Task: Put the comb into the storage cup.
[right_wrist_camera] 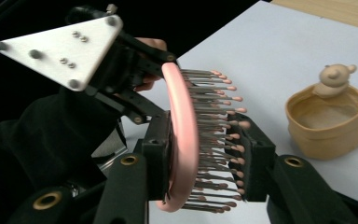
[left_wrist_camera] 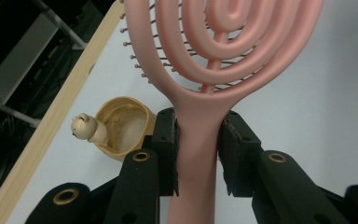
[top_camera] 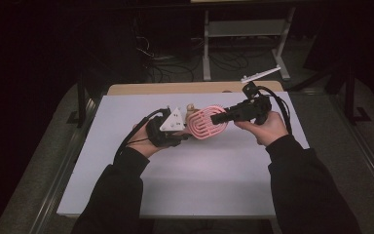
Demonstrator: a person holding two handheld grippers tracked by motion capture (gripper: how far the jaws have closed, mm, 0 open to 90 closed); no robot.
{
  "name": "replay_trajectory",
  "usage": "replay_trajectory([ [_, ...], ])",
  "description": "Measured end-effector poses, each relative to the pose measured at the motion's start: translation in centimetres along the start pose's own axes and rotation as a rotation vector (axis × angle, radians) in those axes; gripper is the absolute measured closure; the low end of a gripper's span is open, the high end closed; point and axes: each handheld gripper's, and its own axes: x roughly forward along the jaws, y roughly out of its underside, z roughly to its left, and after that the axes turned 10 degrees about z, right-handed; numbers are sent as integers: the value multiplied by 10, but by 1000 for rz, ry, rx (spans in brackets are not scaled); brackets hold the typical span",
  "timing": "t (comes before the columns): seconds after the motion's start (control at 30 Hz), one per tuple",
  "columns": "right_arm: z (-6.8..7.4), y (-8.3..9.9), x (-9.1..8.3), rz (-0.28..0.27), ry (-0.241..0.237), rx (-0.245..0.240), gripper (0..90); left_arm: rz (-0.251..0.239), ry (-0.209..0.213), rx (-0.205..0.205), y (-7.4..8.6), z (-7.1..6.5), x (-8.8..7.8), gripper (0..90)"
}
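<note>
Pink plastic vented hairbrush with concentric loops and ball-tipped bristles (top_camera: 208, 123) held off the white counter (top_camera: 185, 180), spanning between both tongs, long axis running left–right across the high view. Left tongs (left_wrist_camera: 199, 154) pinching the handle just below the head, handle running back between the jaws. Right tongs (right_wrist_camera: 204, 156) clamped across the far end of the head — one pad on the pink rim, the other against the bristle tips. Both hands equally close, one at each end of the brush. Tan bowl-shaped cup with small bear figure on its rim (right_wrist_camera: 327, 116) standing on the counter just behind the brush, apart from it.
</note>
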Motion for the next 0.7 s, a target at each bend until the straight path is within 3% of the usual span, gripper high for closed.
replay_trajectory([
  [0.53,29,-23,-1,33,77,-46,631,-49,65,-70,3,5,-3,687],
  [0.7,34,-28,-3,41,112,-47,634,-67,94,-87,6,8,-6,617],
])
